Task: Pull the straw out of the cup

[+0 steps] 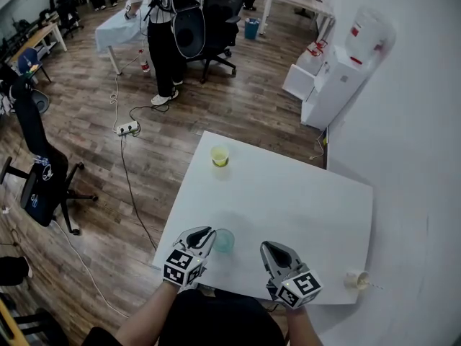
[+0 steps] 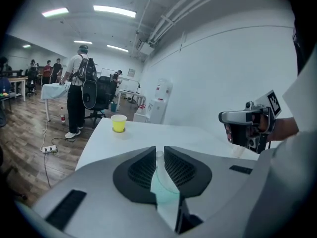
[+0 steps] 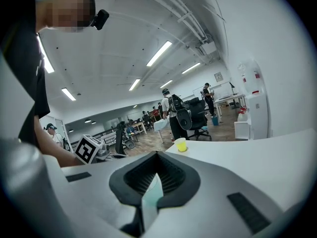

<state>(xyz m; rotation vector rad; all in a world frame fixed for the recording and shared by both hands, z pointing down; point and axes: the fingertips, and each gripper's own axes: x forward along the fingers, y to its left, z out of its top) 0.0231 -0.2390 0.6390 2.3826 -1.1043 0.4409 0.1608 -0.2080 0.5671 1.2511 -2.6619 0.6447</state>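
Head view, near edge of the white table [image 1: 302, 207]. At 8 o'clock from the table's centre, the left tool [image 1: 207, 235] points toward 1 o'clock. Its own view shows the jaws narrow, with the translucent teal cup [image 1: 225, 241] filling the gap and the pads against its wall. At the tip of that gap a pale tube end, apparently the straw [image 2: 158, 156], rises above the cup; the head view is too small to show it. The cup stands upright near the table edge, between the two tools and closer to the left one.

At 6 o'clock the right tool [image 1: 272, 251] sits well apart from the cup. In its own view the jaw tips meet; a thin teal sliver shows in the slot below them, and what it is cannot be told.

At 4 o'clock, near the table's right corner, a small white cup [image 1: 354, 280] lies on its side with a thin stick projecting from it. At 10 o'clock, near the far corner, a yellow cup [image 1: 220, 156] stands upright.

Beyond the table, on the wooden floor: a power strip [image 1: 127, 128] at 10 o'clock, a black office chair [image 1: 39, 179] at 9 o'clock, a standing person [image 1: 164, 42] at 11 o'clock, and a white water dispenser [image 1: 338, 71] against the wall at 1 o'clock.
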